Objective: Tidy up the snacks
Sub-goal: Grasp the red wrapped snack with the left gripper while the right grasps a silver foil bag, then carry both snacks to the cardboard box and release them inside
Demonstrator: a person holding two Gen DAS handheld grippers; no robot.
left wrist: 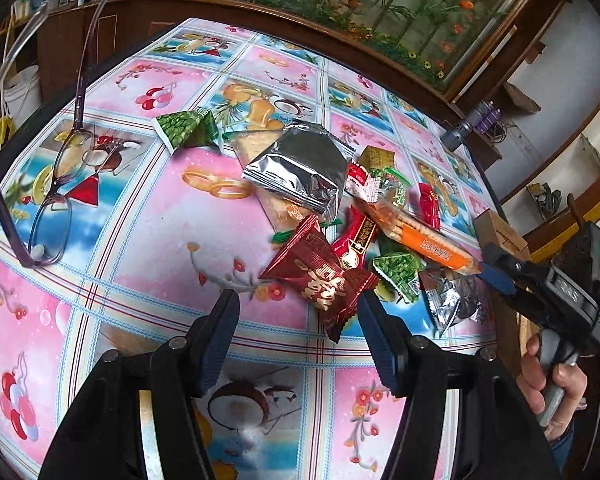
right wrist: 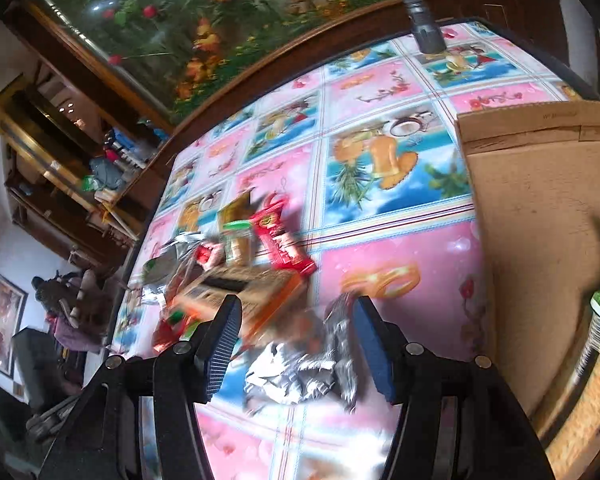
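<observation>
Two green triangular packets (left wrist: pixel 186 128), apart

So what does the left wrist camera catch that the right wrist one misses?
Only the left wrist view shows the eyeglasses, the big silver pouch, the dark red packet and the right gripper itself, held in a hand. Only the right wrist view shows the cardboard box and the shelves. Both share the snack pile, the orange cracker pack, the flashlight and the flowery tablecloth.
</observation>
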